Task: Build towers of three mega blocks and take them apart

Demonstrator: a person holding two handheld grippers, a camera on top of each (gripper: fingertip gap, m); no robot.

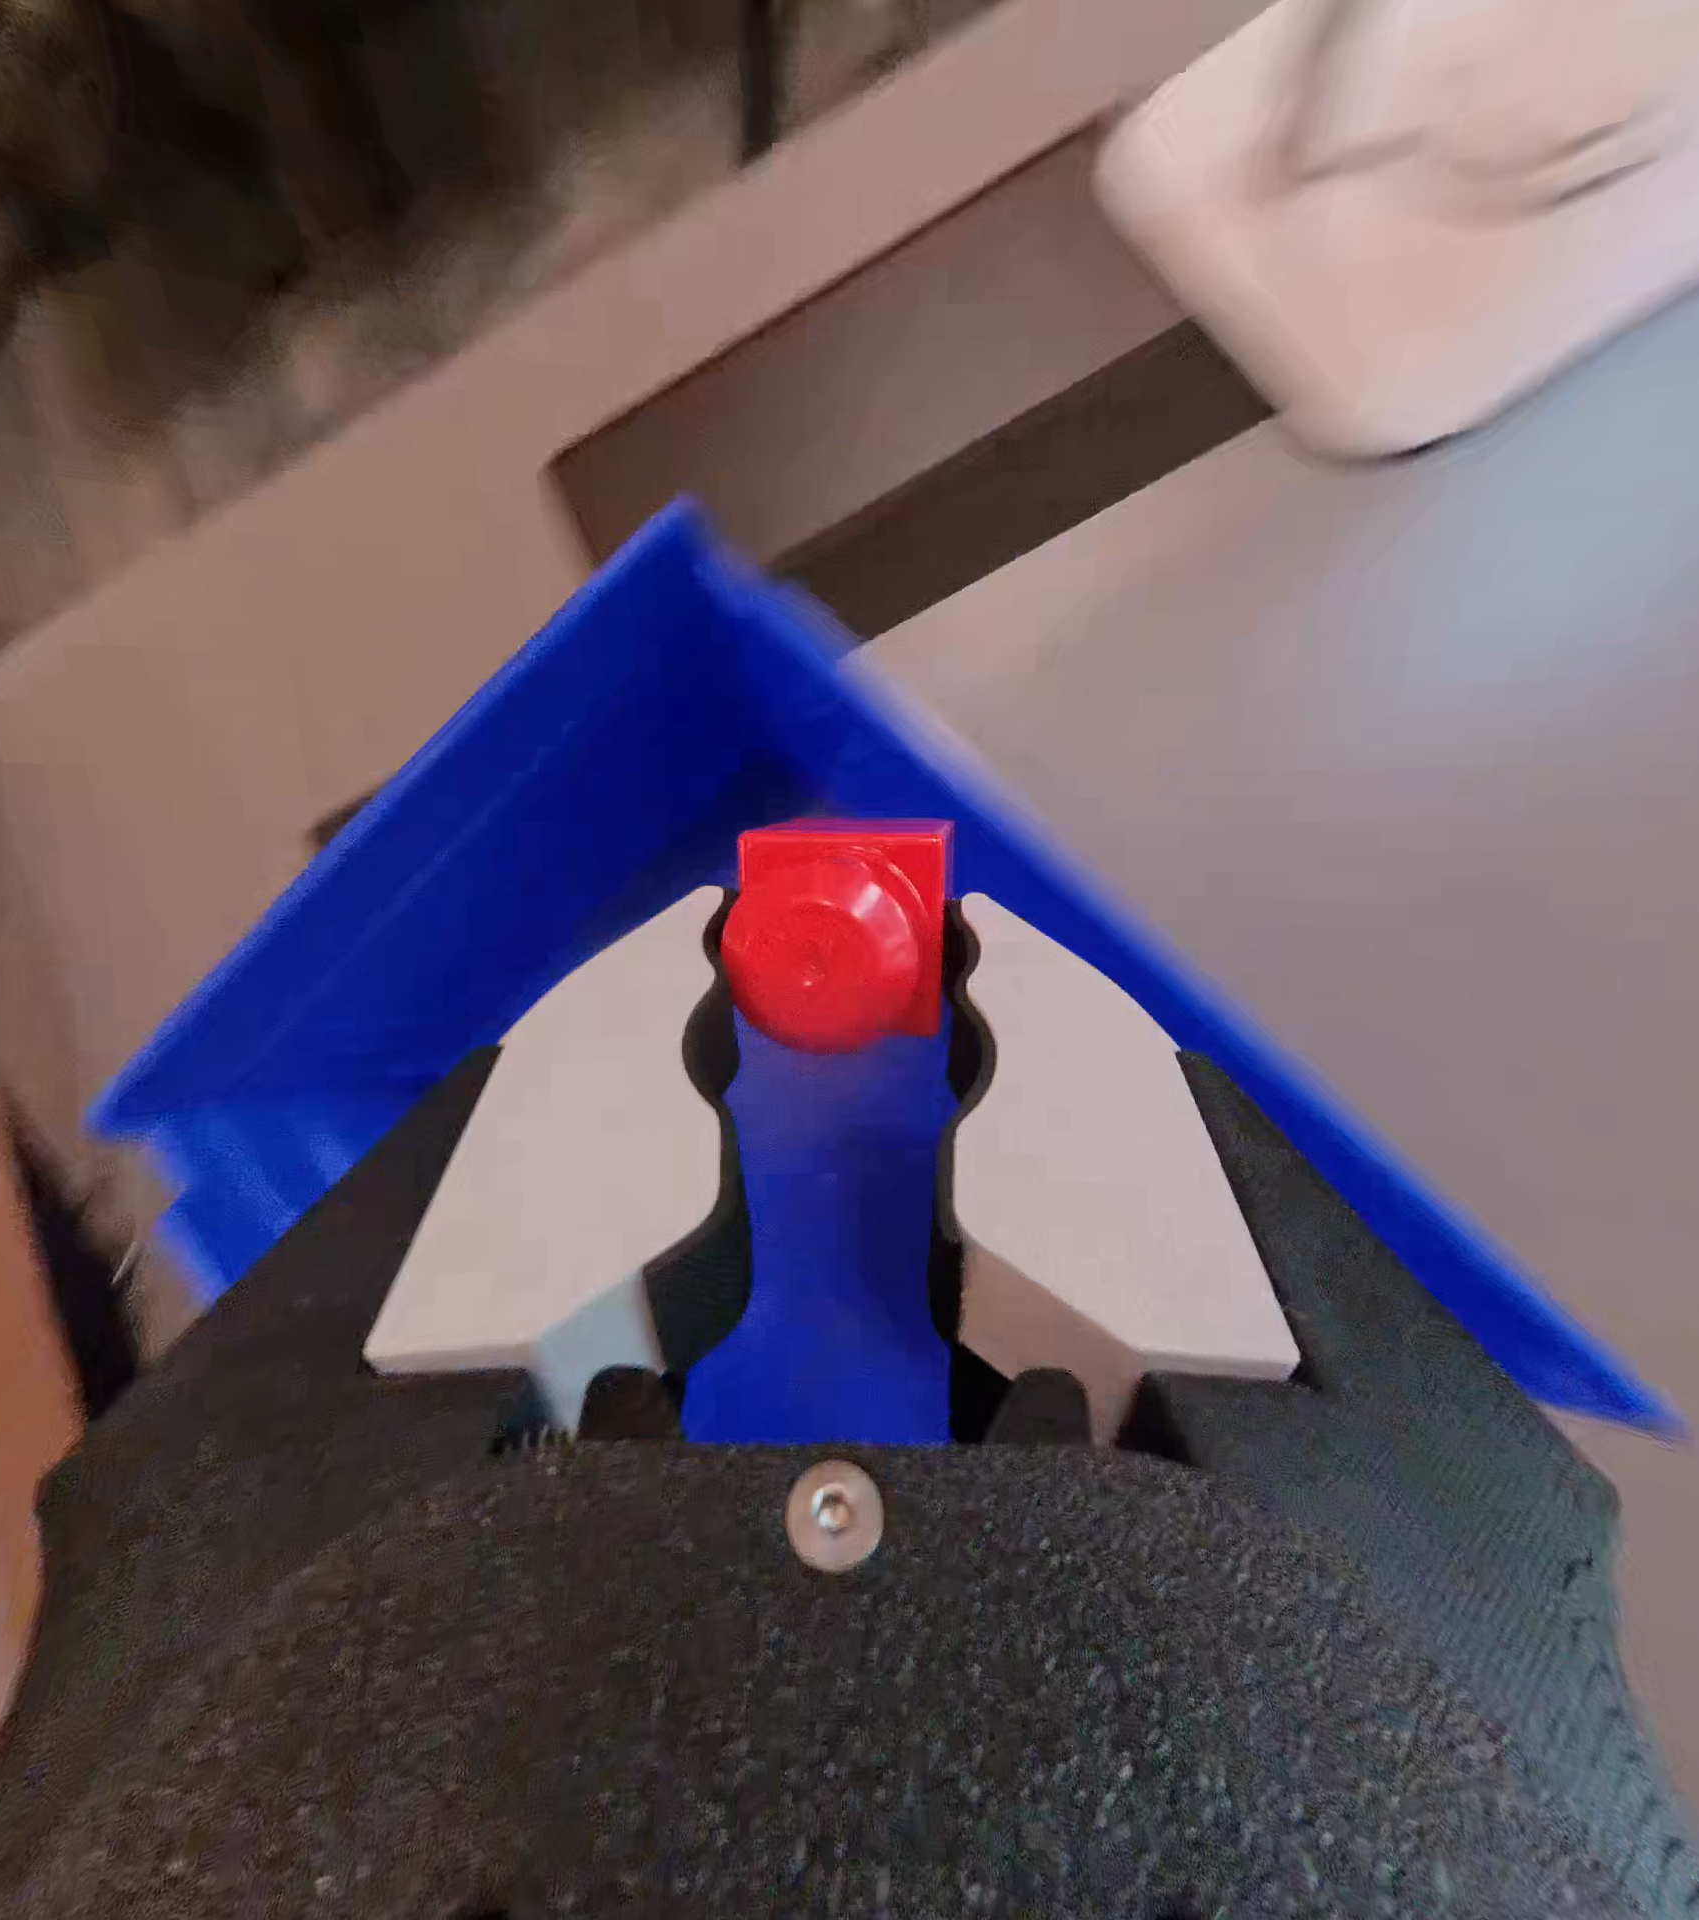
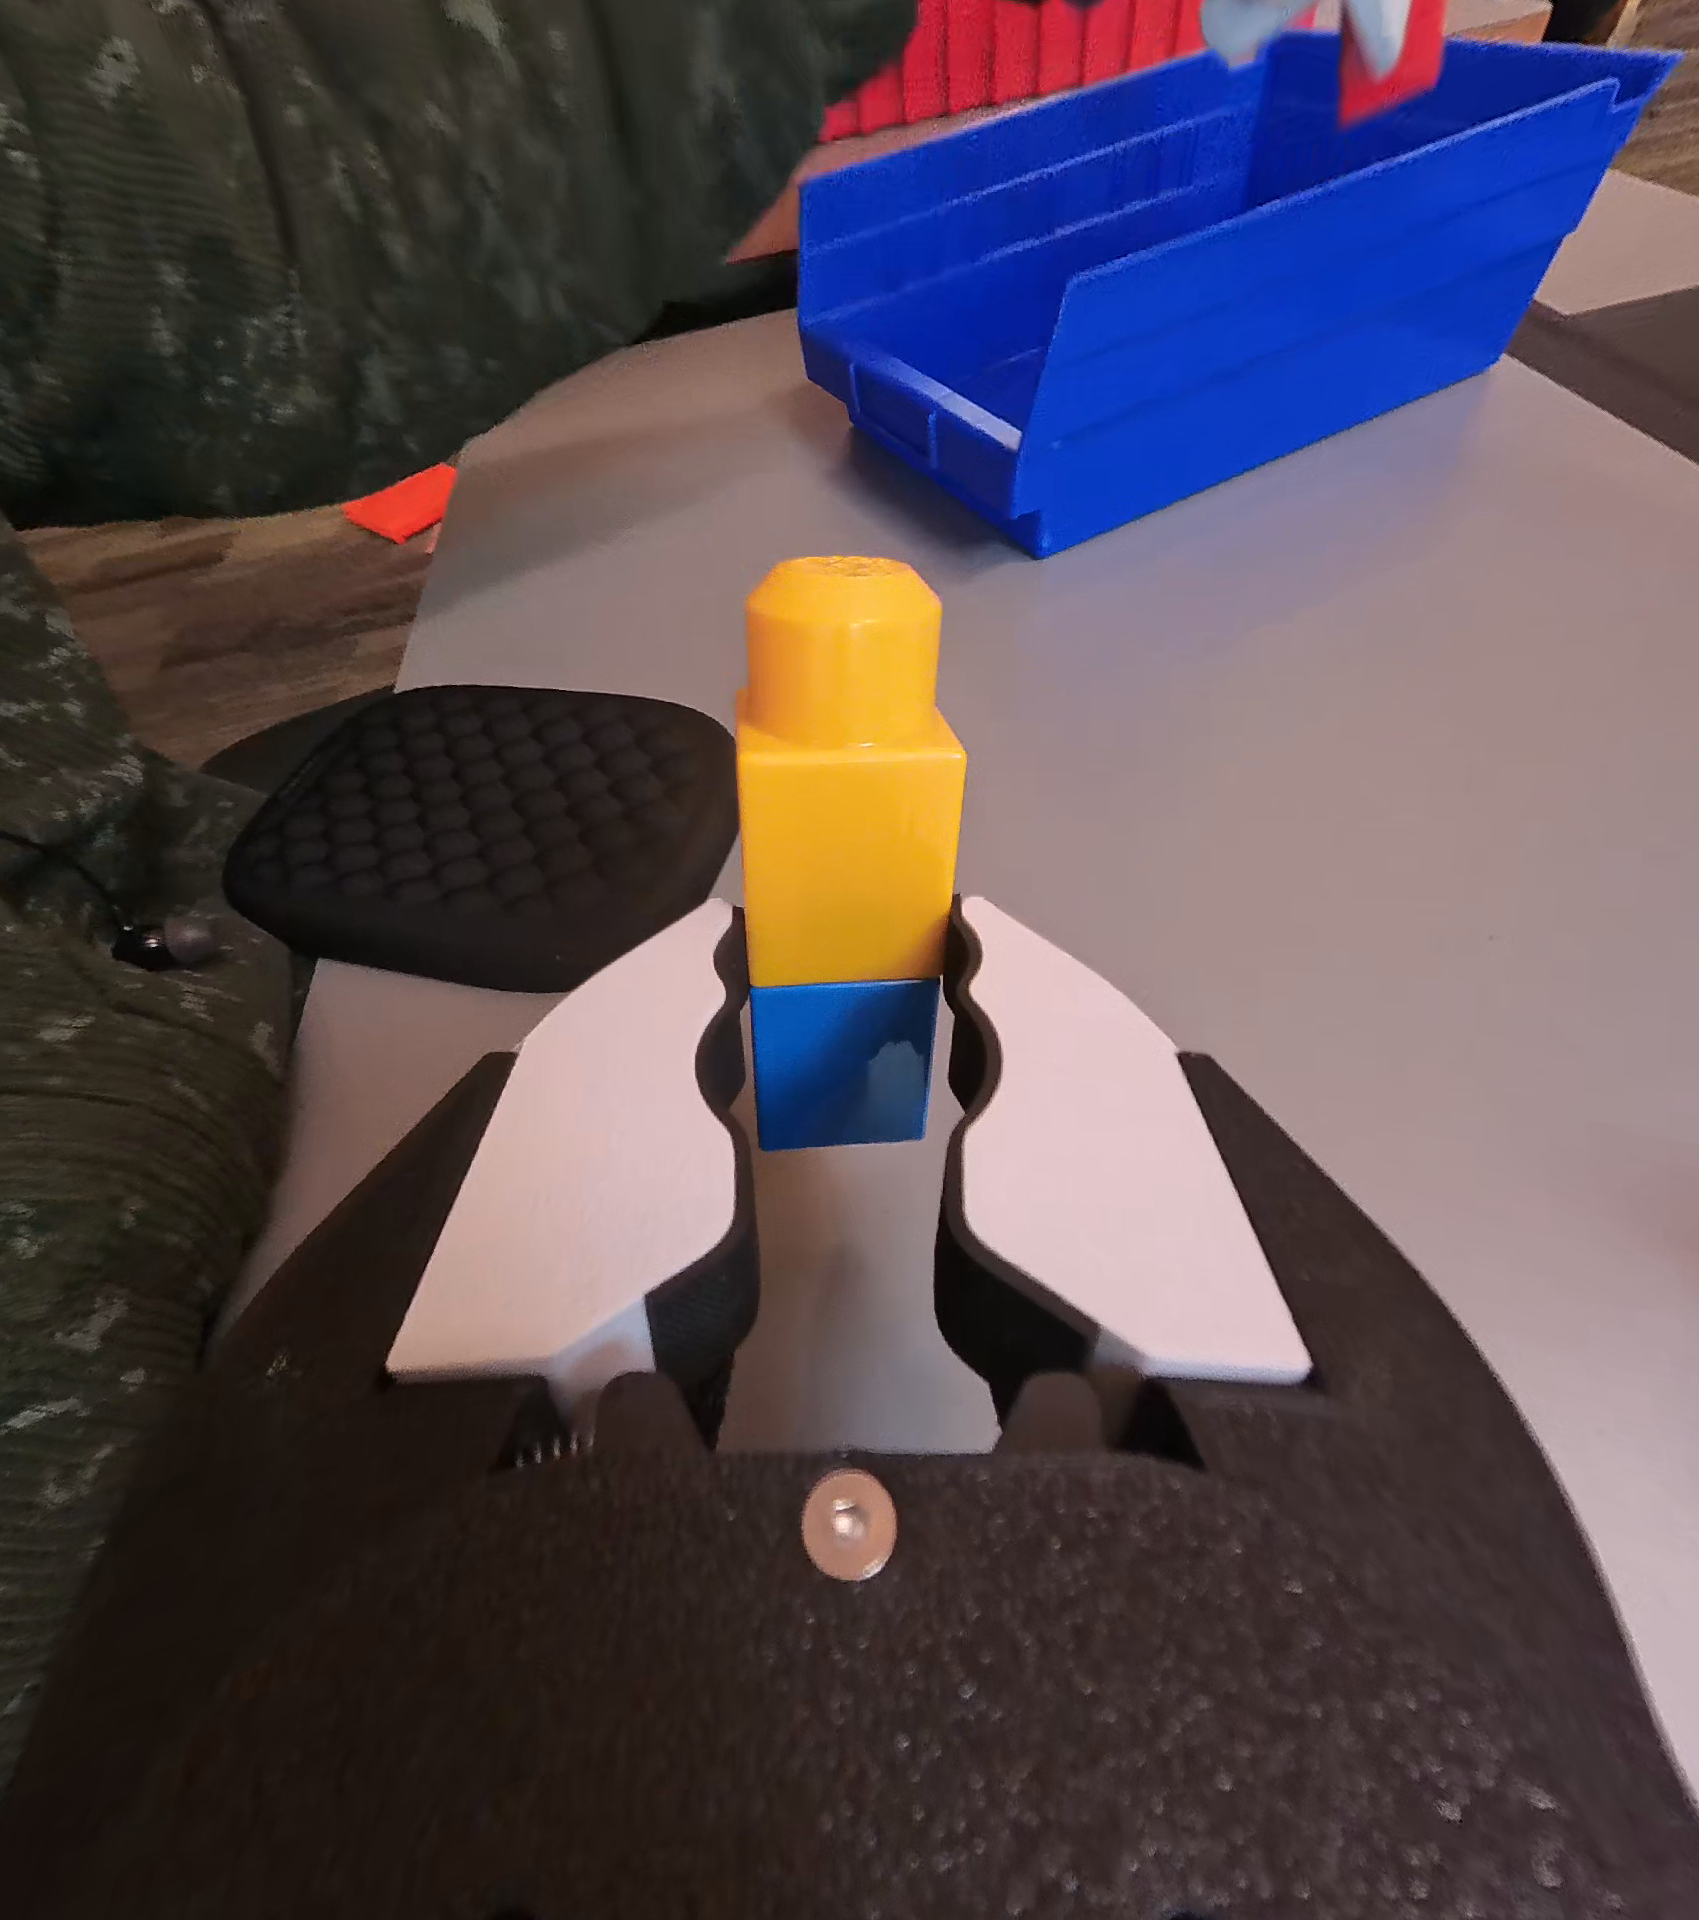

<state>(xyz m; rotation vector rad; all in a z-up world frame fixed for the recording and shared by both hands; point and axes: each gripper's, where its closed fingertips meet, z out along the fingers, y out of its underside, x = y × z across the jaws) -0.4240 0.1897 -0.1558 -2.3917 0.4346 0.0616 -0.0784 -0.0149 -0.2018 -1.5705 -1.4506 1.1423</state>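
The left hand-held gripper (image 1: 840,940) is closed on a red block (image 1: 840,935), pinched at the very fingertips with its round stud facing the camera, and it hangs above the inside of the blue bin (image 1: 471,883); the view is smeared, so the tool is probably in motion. The right hand-held gripper (image 2: 845,977) is clamped on a two-block stack just above the grey tabletop (image 2: 1344,831): a yellow block (image 2: 850,831) sits upright on a blue block (image 2: 843,1065), and the fingertips press at about the seam, bearing mainly on the yellow one. From the right wrist view the left tool can be glimpsed far off over the bin (image 2: 1188,291), red piece in its grip. The step in hand looks like bringing the red block over as the third storey. To do it well, I would carry it across level, turn it so the stud points up and the hollow base faces the yellow stud, line the square sides up with the stack, then press straight down while the right tool keeps the stack steady. A tilted approach may jam or lever the stack apart at the seam. The blocks are smooth glossy plastic, single-stud, square-bodied; the blue one catches a pale reflection. A black textured pad (image 2: 481,831) lies just beside the stack.
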